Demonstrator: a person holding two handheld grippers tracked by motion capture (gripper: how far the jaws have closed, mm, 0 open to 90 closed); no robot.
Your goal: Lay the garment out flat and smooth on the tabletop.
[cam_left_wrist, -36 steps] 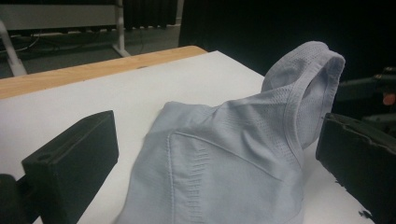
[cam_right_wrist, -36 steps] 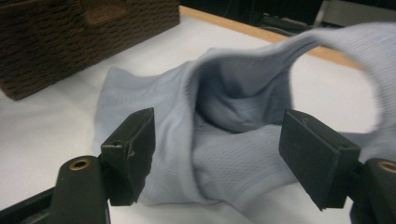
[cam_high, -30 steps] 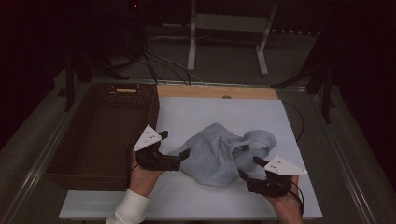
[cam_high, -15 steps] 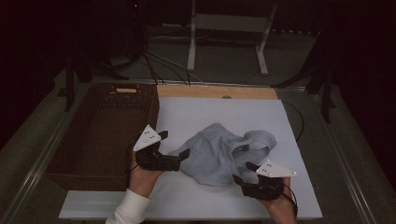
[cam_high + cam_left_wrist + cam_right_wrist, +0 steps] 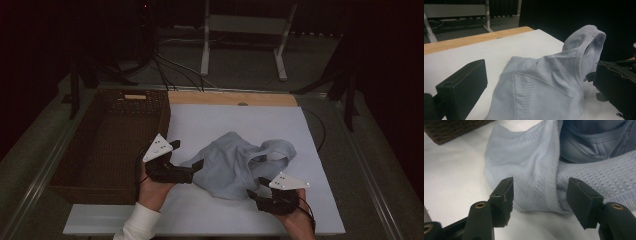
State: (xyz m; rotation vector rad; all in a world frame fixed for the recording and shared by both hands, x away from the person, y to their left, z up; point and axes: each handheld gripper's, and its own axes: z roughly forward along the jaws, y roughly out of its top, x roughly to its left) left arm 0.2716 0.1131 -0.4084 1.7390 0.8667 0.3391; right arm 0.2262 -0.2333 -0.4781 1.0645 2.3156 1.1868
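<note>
At far left of the table, a brown wicker basket (image 5: 107, 145) stands on the grey surround, its right wall against the edge of the white sheet (image 5: 220, 120). A dark corner of it also shows at top left in my right gripper view.

Just right of the basket, my left gripper (image 5: 192, 169) sits in my left hand (image 5: 155, 187), white sleeve below, grey plate on top. Jaws point right, toward the shirt (image 5: 235, 162). In the left gripper view they stand wide apart, one block low left, the other at the right edge, with the pale blue fabric lying between them. Not clamped on anything; whether a jaw touches cloth I cannot tell.

Mid-sheet, the shirt lies crumpled, pale blue-grey, ribbed seams and mesh panels visible. One hemmed opening stands up in a loop toward its right side (image 5: 586, 42).

Near the front edge, right of centre, my right gripper (image 5: 259, 189) is held in my right hand (image 5: 295, 217). Jaws point up-left at the shirt's near hem. The right gripper view shows them spread wide, a folded hem edge (image 5: 549, 195) lying on the sheet between and just beyond the tips. Nothing gripped.

Behind the sheet, a strip of bare wood (image 5: 230, 98) runs along the far side.
</note>
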